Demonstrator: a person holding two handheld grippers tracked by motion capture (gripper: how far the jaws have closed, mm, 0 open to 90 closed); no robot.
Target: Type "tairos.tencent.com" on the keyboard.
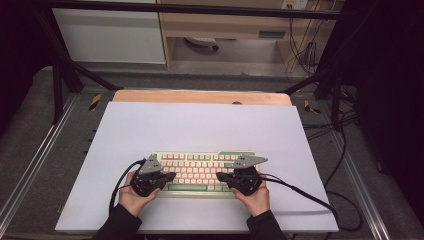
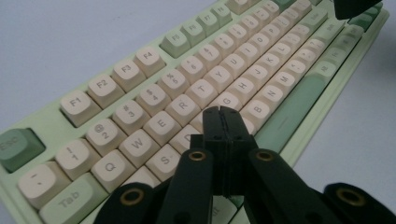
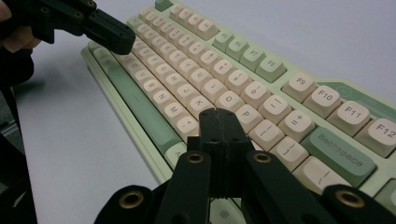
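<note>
a pale green keyboard (image 1: 200,172) with rounded cream keycaps lies on a smooth white mat (image 1: 200,125), near its front edge. the left gripper (image 2: 223,112) hovers over the left keys, its black jaws pressed together on nothing. the right gripper (image 3: 218,113) sits over the right keys, jaws likewise closed and empty. the grippers hide the bottom key row beneath them.
</note>
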